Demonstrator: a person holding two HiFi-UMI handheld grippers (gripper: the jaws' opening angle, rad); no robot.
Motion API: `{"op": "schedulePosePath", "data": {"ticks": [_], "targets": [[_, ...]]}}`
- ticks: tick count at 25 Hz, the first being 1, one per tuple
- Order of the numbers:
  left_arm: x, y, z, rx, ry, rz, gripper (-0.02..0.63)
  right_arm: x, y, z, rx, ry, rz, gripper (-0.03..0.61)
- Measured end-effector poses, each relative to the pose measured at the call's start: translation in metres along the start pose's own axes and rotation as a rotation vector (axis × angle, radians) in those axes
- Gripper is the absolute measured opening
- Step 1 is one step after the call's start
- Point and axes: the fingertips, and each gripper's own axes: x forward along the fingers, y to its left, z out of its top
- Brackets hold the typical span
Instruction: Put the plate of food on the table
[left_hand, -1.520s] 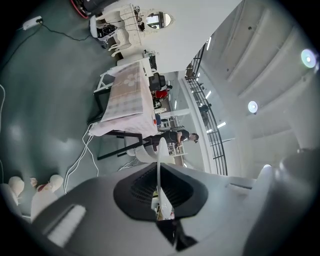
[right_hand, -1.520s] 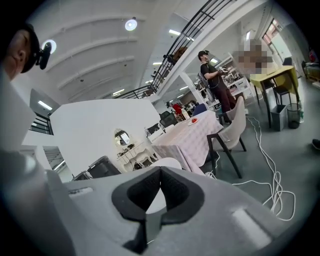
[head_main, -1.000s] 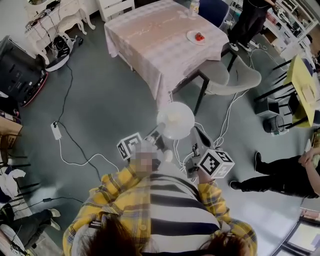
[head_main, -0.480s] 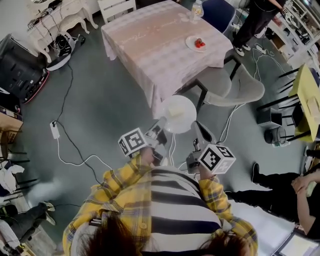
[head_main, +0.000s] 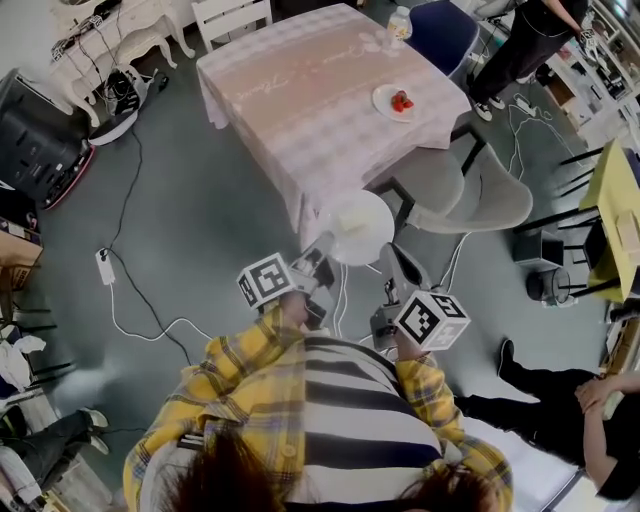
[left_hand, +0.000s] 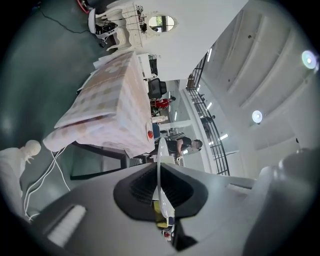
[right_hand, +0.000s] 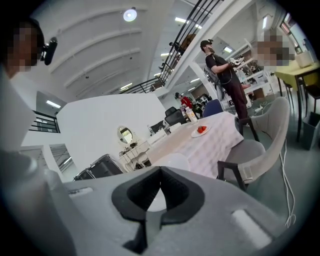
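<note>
A white plate (head_main: 360, 227) with a pale yellowish piece of food hangs above the floor, just short of the near corner of the table (head_main: 300, 90) with the pink checked cloth. My left gripper (head_main: 328, 246) is shut on the plate's near rim; in the left gripper view the plate (left_hand: 160, 165) stands edge-on between the jaws of the left gripper (left_hand: 159, 172). My right gripper (head_main: 388, 255) is shut with nothing in it, its tips beside the plate's right rim; whether it touches I cannot tell. In the right gripper view the plate (right_hand: 170, 161) lies just beyond the right gripper (right_hand: 160, 170).
On the table sit a small plate of red fruit (head_main: 394, 101) and a bottle (head_main: 400, 20). A grey chair (head_main: 470, 190) stands at the table's right side. Cables (head_main: 130, 300) trail over the floor. A person (head_main: 520, 40) stands beyond the table; another sits at right (head_main: 570, 410).
Both grippers and the plate have come closer to the table's near corner; the table now fills more of the head view. The left grip on the plate is unchanged.
</note>
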Motion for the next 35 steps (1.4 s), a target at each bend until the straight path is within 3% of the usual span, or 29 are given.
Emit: {"op": "schedulePosePath", "data": {"ticks": [24,35], "targets": [[0.14,0.009,0.16,0.044,0.099,0.011,-0.002,0.194,-0.026,0.092,0.005,0.005,-0.073,-0.005],[0.187,0.014,0.209,0.007,0.037,0.019,-0.002,0.245,-0.033,0.123,-0.035,0.034,-0.07,-0.005]]}}
